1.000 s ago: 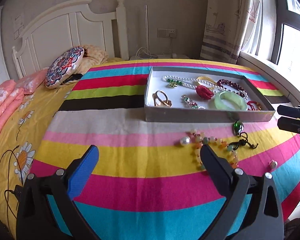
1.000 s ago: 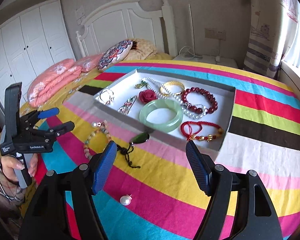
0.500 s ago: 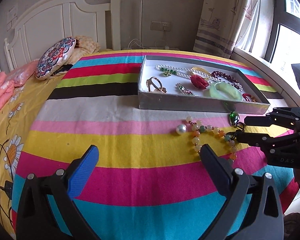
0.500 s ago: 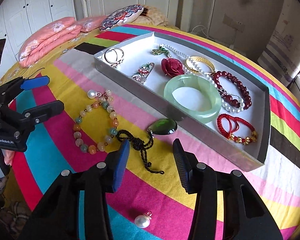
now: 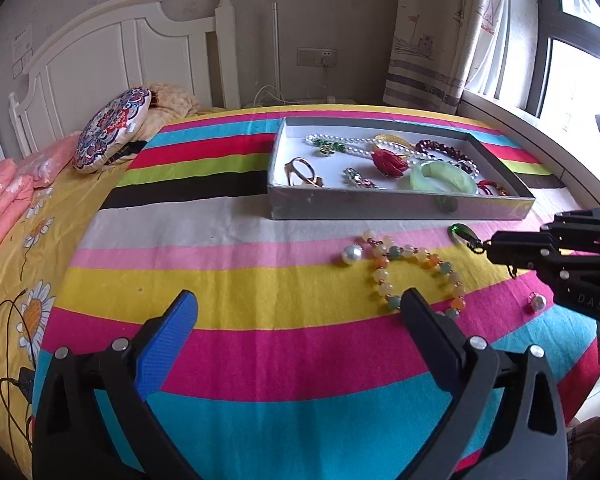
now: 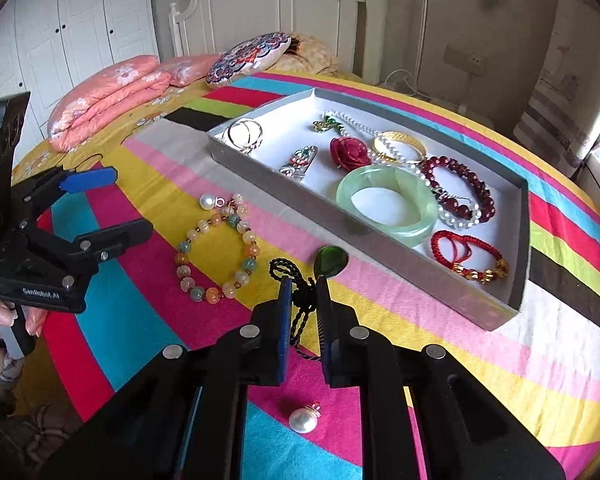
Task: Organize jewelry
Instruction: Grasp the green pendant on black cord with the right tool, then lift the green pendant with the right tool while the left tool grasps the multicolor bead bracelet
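Note:
A green pendant (image 6: 331,261) on a black cord (image 6: 298,320) lies on the striped bedspread just in front of the grey tray (image 6: 380,248). My right gripper (image 6: 303,292) is shut on that cord, with the stone just beyond its tips. In the left wrist view the same right gripper (image 5: 490,246) reaches in from the right beside the pendant (image 5: 462,234). A pastel bead bracelet (image 6: 216,248) and a loose pearl (image 6: 208,201) lie to the left. My left gripper (image 5: 300,308) stands open over the bedspread, nothing between its fingers.
The tray holds a jade bangle (image 6: 386,200), a red rose brooch (image 6: 350,151), bead bracelets, a pearl strand and rings. A second pearl (image 6: 303,420) lies under my right gripper. Pillows (image 6: 112,88) and a white headboard (image 5: 112,52) stand at the far end. A hand (image 6: 4,316) holds the left gripper.
My right gripper came down toward the pendant and its fingers narrowed from wide open to shut around the black cord. The left gripper shifted slightly and stayed open.

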Available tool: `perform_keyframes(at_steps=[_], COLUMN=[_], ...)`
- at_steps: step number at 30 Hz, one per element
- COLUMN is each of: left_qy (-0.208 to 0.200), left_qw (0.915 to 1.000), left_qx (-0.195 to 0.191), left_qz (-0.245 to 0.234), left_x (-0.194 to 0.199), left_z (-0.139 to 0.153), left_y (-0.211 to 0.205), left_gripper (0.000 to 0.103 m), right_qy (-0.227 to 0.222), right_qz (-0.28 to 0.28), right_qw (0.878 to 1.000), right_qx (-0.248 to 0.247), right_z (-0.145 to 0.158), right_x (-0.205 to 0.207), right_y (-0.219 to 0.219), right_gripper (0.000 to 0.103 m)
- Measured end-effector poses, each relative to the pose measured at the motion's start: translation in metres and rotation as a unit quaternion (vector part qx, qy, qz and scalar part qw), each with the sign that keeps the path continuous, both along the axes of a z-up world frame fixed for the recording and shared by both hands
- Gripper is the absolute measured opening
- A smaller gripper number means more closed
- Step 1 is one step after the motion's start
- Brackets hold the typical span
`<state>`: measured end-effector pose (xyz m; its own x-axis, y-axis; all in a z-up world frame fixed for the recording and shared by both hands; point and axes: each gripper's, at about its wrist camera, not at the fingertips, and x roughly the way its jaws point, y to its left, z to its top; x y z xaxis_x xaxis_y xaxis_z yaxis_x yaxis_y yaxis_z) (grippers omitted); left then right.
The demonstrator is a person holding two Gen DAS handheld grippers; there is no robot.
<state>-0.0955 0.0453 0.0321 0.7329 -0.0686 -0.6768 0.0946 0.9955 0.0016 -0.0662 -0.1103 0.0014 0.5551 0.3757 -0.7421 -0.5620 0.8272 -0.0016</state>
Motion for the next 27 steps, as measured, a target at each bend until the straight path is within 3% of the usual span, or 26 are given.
perform_keyframes(at_steps=[4, 11, 14, 16, 19, 21, 22, 23, 27], left_qy=[-0.002, -0.014, 0.007, 0.030, 0.059, 0.051, 0.052, 0.056, 0.046], left_qw=[0.9984, 0.9895, 0.9860, 0.9845, 0.9832, 0.9832, 0.9825, 0.9819, 0.9825], left_qx=[-0.014, 0.020, 0.019, 0.004, 0.005, 0.022, 0.022, 0.017, 0.013], left_qz=[-0.054, -0.142, -0.165, -0.173, -0.173, -0.174, -0.177, -0.180, -0.180], left_x=[-0.011, -0.014, -0.003, 0.007, 0.021, 0.021, 0.020, 0.020, 0.018], left_z=[0.002, 0.008, 0.004, -0.001, -0.013, -0.017, -0.017, -0.016, -0.010], left_y=[-0.024, -0.077, -0.088, -0.089, -0.091, -0.094, -0.095, -0.094, -0.087], left_gripper=[0.100, 0.096, 0.082, 0.060, 0.040, 0.030, 0.014, 0.009, 0.009], right_qy=[-0.007, -0.012, -0.015, -0.017, -0.020, -0.021, -0.021, -0.020, -0.017], right_qz=[-0.016, -0.025, -0.025, -0.027, -0.027, -0.029, -0.030, -0.030, -0.033], right_qw=[0.999, 0.997, 0.996, 0.995, 0.994, 0.993, 0.993, 0.992, 0.991], right_qx=[0.030, 0.066, 0.082, 0.093, 0.106, 0.113, 0.116, 0.119, 0.129], right_z=[0.013, 0.024, 0.029, 0.032, 0.036, 0.036, 0.036, 0.036, 0.035], right_x=[0.000, -0.004, -0.008, -0.009, -0.012, -0.012, -0.013, -0.012, -0.012], right_y=[-0.021, -0.043, -0.050, -0.055, -0.062, -0.066, -0.068, -0.069, -0.075], right_gripper=[0.013, 0.013, 0.013, 0.013, 0.013, 0.013, 0.013, 0.013, 0.013])
